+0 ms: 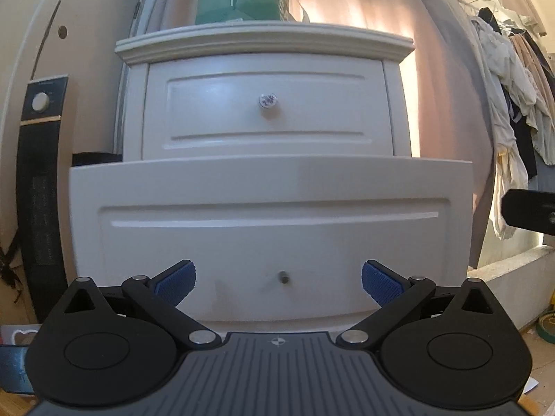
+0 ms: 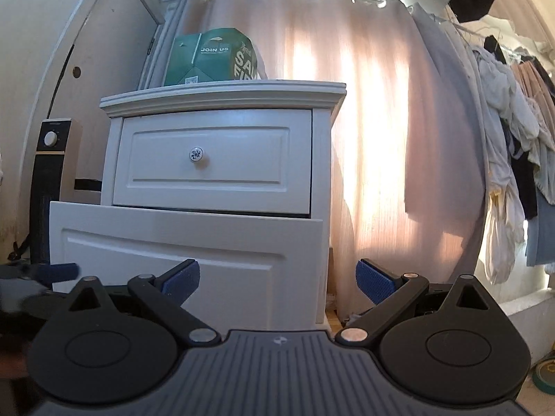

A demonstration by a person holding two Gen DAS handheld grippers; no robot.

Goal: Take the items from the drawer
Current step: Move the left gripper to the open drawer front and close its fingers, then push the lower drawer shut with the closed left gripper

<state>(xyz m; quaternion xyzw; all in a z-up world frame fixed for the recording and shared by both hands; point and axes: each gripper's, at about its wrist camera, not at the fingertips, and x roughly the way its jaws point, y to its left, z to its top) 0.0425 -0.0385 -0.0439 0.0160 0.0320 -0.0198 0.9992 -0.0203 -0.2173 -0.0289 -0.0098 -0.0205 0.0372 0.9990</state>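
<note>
Before the left gripper (image 1: 278, 277) stands the pulled-out lower drawer (image 1: 270, 187), its knobless screw hole (image 1: 283, 277) between wide-spread, empty fingers; right gripper (image 2: 277, 279) likewise agape, empty.

White nightstand (image 2: 222, 97): green box (image 2: 211, 57) on top; lower drawer (image 2: 187, 242) pulled out, upper drawer (image 2: 215, 159) closed.

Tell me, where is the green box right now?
The green box sits on top of the white nightstand, toward its left side, above the closed top drawer and in front of the pink curtain.
</note>
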